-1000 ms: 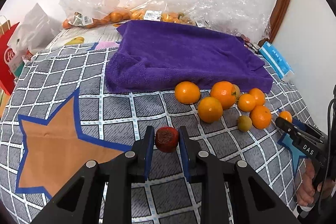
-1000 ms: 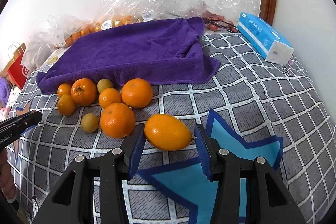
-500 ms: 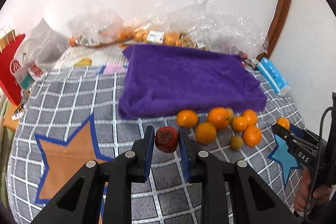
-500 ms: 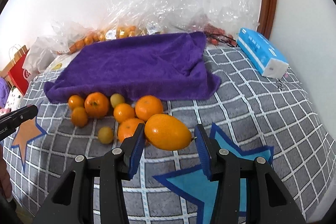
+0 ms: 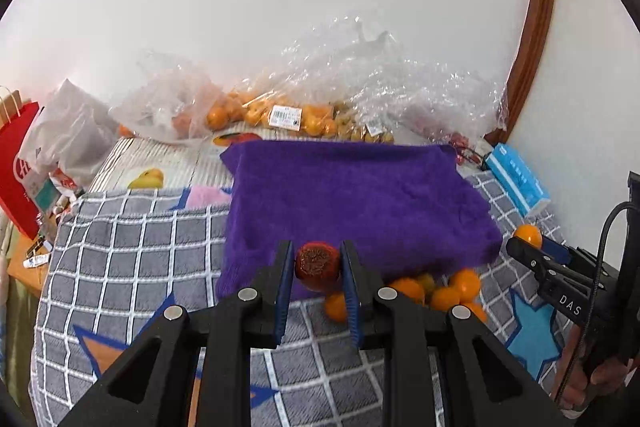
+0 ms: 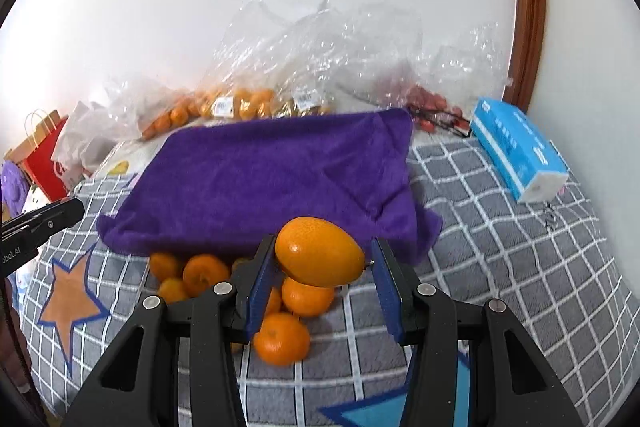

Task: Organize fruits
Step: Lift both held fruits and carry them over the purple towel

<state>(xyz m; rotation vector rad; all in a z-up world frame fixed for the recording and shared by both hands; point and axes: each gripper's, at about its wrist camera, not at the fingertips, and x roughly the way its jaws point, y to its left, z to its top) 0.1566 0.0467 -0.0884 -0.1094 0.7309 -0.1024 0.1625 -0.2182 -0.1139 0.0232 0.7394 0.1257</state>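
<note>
My left gripper [image 5: 318, 267] is shut on a small dark red fruit [image 5: 318, 266] and holds it above the near edge of the purple towel [image 5: 352, 195]. My right gripper [image 6: 322, 259] is shut on a large oval orange fruit [image 6: 319, 251] and holds it above the towel's [image 6: 272, 171] near edge. A cluster of several oranges [image 6: 280, 307] lies on the grey checked blanket [image 6: 500, 247] just in front of the towel; it also shows in the left wrist view [image 5: 440, 291]. The right gripper with its fruit shows at the right of the left wrist view [image 5: 528, 237].
Clear plastic bags with more oranges [image 5: 280, 115] lie along the wall behind the towel. A blue tissue pack [image 6: 520, 151] lies at the right. A red paper bag [image 5: 20, 163] and grey bags stand at the left. The wall and a brown door frame [image 6: 528, 7] bound the back.
Both grippers have risen and moved forward with their fruits, from low over the blanket to above the towel's near edge. The loose oranges now lie below and behind the fingertips.
</note>
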